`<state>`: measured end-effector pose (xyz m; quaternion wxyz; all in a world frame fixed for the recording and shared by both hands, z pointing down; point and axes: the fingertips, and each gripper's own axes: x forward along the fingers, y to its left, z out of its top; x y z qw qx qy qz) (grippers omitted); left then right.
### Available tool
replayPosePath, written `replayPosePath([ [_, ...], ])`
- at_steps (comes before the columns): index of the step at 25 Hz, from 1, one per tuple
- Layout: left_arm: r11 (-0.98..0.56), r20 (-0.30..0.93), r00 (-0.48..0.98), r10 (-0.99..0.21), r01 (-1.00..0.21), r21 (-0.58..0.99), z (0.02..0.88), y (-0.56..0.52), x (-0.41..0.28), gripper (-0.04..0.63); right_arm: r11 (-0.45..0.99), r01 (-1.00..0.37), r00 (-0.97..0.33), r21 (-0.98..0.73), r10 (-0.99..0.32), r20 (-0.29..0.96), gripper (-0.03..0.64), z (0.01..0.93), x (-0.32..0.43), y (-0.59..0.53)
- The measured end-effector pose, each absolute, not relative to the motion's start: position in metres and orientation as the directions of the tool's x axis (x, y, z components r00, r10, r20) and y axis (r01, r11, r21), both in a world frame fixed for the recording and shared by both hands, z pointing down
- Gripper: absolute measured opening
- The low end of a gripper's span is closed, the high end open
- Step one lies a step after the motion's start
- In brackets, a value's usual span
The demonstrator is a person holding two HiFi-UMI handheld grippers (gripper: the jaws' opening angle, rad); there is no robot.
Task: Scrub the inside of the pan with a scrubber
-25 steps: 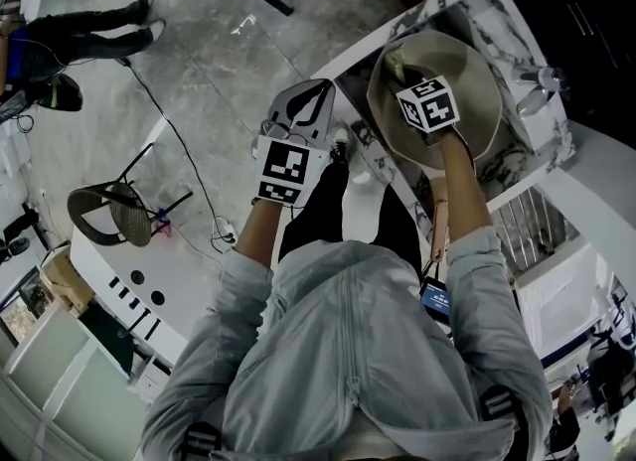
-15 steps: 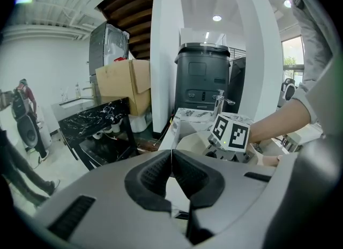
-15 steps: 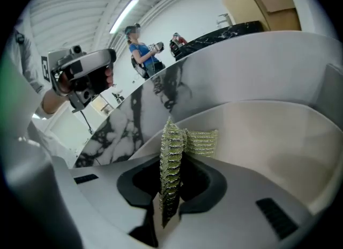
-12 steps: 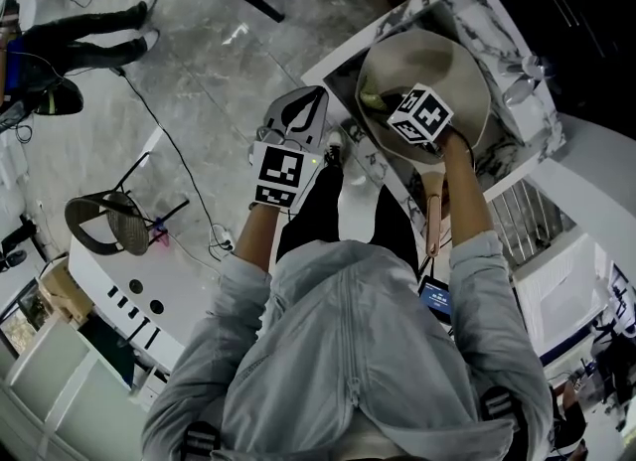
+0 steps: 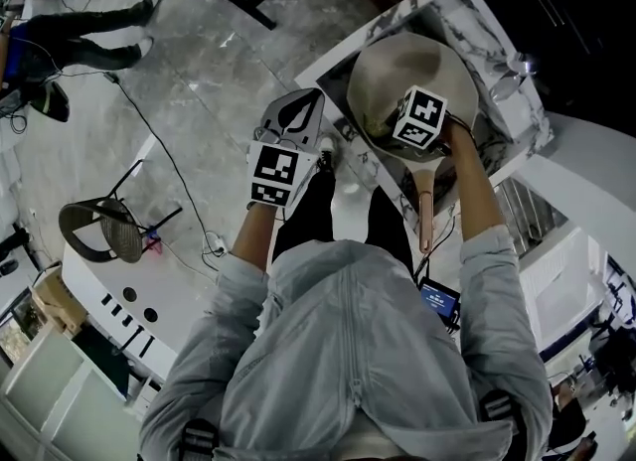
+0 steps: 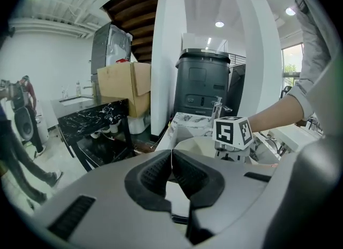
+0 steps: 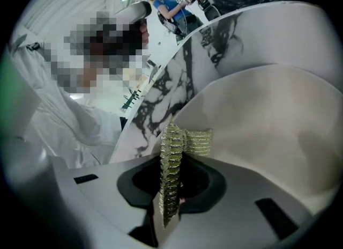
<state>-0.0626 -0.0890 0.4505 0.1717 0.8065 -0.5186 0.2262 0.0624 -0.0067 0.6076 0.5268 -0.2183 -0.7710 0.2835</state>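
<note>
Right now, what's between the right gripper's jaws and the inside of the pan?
The scrubber, pinched in the right gripper, sticks out with its folded tip at the pan and its inner wall. The right gripper view shows this.

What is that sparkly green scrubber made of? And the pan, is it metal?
The scrubber looks like soft woven cloth with glittery threads: it has ribbed rows and folds where the right gripper pinches it. The pan is probably metal with a smooth, matte cream coating inside, perhaps ceramic; the look alone can't settle that.
</note>
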Motion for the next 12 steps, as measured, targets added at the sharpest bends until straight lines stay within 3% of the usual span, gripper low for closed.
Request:
replayPosePath([
  [12,-0.378,0.527,0.337,-0.781,-0.925,0.032,0.443,-0.08,-0.076,0.023,0.649,0.015,0.152,-0.761,0.75,0.643,0.087,0.598,0.142,0.01],
])
